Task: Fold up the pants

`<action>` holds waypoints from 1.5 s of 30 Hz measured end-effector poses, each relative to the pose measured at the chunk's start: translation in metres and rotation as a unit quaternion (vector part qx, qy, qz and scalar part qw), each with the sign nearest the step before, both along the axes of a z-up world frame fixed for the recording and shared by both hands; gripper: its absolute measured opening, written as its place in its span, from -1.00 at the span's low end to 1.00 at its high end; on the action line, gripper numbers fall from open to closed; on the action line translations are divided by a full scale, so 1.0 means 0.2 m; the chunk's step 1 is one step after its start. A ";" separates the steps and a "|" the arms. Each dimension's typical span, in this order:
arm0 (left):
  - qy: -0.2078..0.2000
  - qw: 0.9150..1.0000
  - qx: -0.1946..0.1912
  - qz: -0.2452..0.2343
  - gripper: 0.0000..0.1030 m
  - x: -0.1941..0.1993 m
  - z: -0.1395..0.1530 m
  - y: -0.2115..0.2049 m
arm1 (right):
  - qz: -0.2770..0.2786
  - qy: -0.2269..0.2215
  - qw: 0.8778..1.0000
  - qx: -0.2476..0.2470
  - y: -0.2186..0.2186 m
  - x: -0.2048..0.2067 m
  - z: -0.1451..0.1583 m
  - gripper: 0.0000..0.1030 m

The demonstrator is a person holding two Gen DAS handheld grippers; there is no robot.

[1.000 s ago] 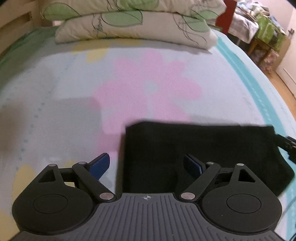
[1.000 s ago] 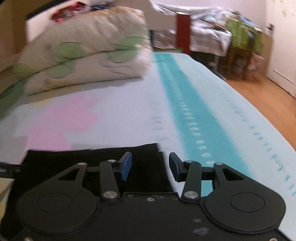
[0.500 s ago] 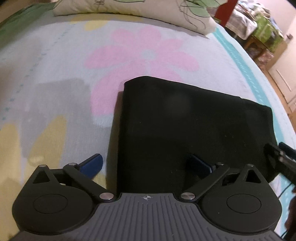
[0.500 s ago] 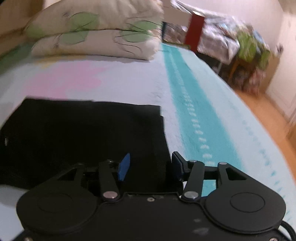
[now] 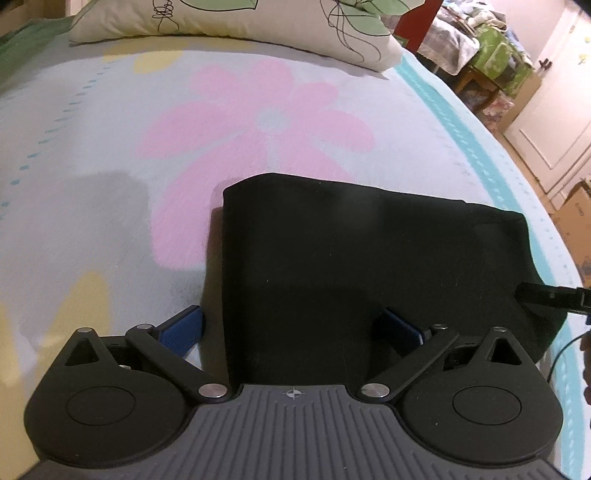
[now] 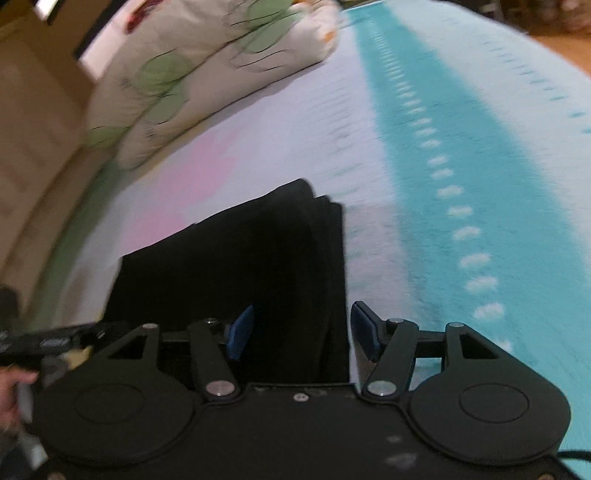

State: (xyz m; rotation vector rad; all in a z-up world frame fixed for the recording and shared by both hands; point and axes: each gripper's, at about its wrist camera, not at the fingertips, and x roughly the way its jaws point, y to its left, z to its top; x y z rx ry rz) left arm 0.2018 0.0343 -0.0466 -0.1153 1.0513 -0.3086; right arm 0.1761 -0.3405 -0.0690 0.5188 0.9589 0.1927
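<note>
Black pants (image 5: 362,266) lie folded into a flat rectangle on the flowered bedspread (image 5: 110,155). My left gripper (image 5: 293,328) hangs wide open over the near left corner of the pants: one blue pad is off the cloth on the sheet, the other is above the cloth. In the right wrist view the pants (image 6: 236,266) show stacked layers at their right edge. My right gripper (image 6: 301,332) straddles that edge, its jaws still opening, pads not pressing on the cloth. The right gripper's tip (image 5: 550,297) pokes in at the left view's right edge.
Two leaf-print pillows (image 5: 236,26) are stacked at the head of the bed. A teal stripe (image 6: 461,177) runs along the bed's right side, with wooden floor, a door and cluttered furniture (image 5: 491,62) beyond. A hand (image 6: 9,387) holds the left gripper at the right view's left edge.
Both grippers dropped closer to the pants and tilted down. The left jaws spread wider; the right jaws widened and swung to the pants' right edge, with the view rolling.
</note>
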 end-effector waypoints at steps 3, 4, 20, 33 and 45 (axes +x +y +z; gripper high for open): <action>0.001 1.000 -0.019 0.000 1.00 0.03 -0.01 0.02 | 0.012 -0.008 0.999 0.039 -0.02 0.03 -0.04 0.24; 0.000 1.000 -0.025 0.002 1.00 0.03 -0.01 0.02 | 0.015 -0.011 0.999 0.046 -0.02 0.03 -0.04 0.24; -0.066 0.998 -0.009 0.011 -0.74 -0.05 0.25 0.04 | 0.044 -0.088 0.991 -0.088 0.40 -0.03 0.32 -0.60; -0.035 0.993 0.050 0.101 -0.56 0.10 0.37 0.77 | 0.093 -0.078 0.992 0.039 1.09 0.32 0.31 -0.58; -0.067 0.990 0.109 0.060 -0.39 -0.13 0.37 0.81 | 0.065 -0.153 0.969 -0.183 1.41 0.15 0.40 -0.39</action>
